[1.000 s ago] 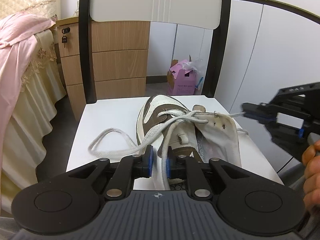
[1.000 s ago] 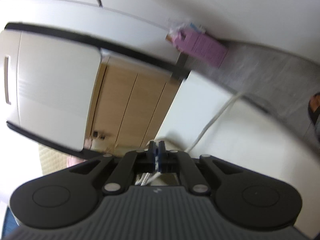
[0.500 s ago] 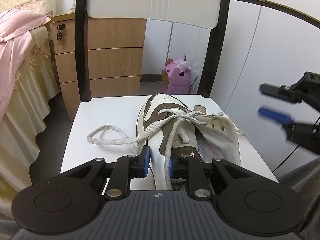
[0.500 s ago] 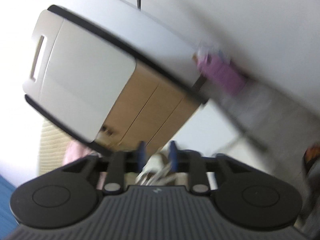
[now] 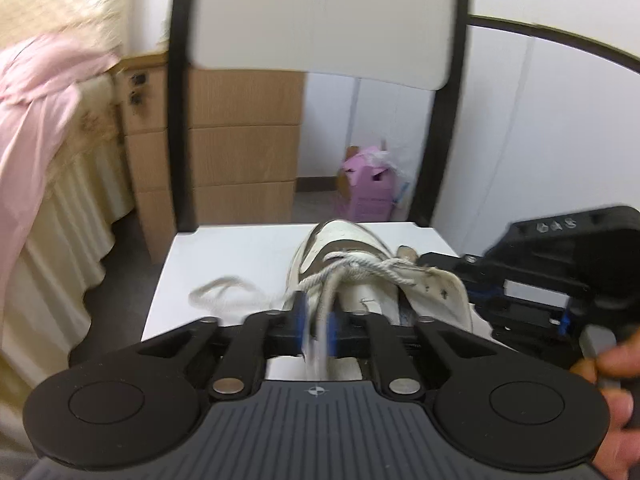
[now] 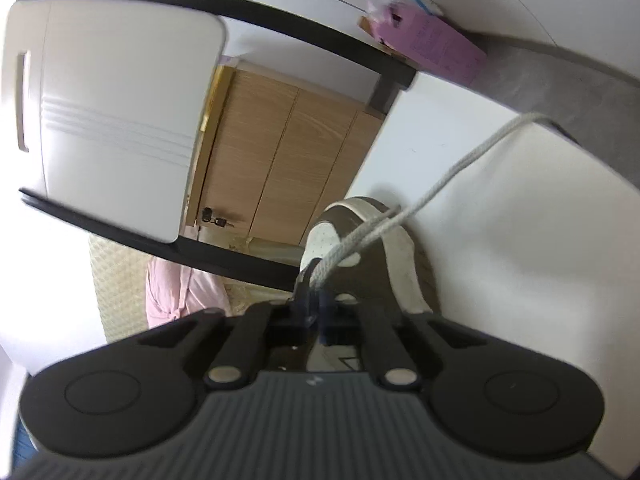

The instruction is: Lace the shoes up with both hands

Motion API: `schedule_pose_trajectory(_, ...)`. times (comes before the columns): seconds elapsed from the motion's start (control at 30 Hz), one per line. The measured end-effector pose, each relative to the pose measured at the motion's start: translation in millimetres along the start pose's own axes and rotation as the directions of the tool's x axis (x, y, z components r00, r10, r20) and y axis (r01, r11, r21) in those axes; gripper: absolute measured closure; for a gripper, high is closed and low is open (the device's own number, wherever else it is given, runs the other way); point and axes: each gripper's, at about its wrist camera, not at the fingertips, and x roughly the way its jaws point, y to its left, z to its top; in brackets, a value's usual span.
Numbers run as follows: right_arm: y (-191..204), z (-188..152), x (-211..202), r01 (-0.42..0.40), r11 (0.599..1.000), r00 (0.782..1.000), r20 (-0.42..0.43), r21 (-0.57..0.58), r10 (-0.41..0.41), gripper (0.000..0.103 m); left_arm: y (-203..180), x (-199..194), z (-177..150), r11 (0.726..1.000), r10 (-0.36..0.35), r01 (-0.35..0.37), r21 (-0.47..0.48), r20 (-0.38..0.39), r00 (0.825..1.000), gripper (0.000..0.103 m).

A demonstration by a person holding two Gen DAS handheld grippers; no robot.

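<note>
A white and brown shoe point(image 5: 360, 248) lies on the white chair seat point(image 5: 240, 256), toe pointing away. Its white lace point(image 5: 224, 292) loops over the seat on the left. My left gripper point(image 5: 315, 326) sits at the shoe's near end, pads pressed in on one blurred lace strand that runs down from the eyelets. My right gripper point(image 6: 315, 304) is shut on lace strands point(image 6: 360, 240) over the shoe point(image 6: 400, 256); one strand point(image 6: 460, 172) trails off across the seat point(image 6: 520, 280). In the left wrist view its black body point(image 5: 560, 264) reaches in at the shoe's right side.
The chair's white back point(image 5: 320, 20) with black posts rises behind the shoe. Beyond it stand wooden drawers point(image 5: 240, 152) and a pink box point(image 5: 368, 192) on the floor. A bed with pink cloth point(image 5: 40, 120) is at the left. A hand point(image 5: 616, 368) grips the right tool.
The right gripper, open and away from the shoe half a second ago, has come in to the shoe's right side and closed on lace strands. The left fingers have narrowed around their strand.
</note>
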Motion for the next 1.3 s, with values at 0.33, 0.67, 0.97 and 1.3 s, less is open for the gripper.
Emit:
schedule_pose_trajectory(0.33,-12,43,-61,0.245,0.968,0.930,0.291,-0.044,-0.223,0.100,6,-3,2,0.992,0.097,-0.101,-0.072,-0.054,0.994,0.093)
schedule_pose_trajectory(0.67,-40,70,-115,0.319,0.948,0.868,0.398,0.012,-0.298,0.089,8,-7,-2,0.990,0.118,-0.121,-0.067,-0.052,0.992,0.091)
schedule_pose_trajectory(0.97,-2,42,-101,0.149,0.977,0.956,0.275,-0.155,-0.102,0.049,15,-9,0,0.995,0.050,-0.054,-0.078,-0.052,0.997,0.090)
schedule_pose_trajectory(1.3,-15,-4,-20,0.023,0.997,0.999,-0.039,0.069,-0.021,0.050,5,-3,5,0.999,0.007,-0.006,0.037,-0.016,1.000,0.063)
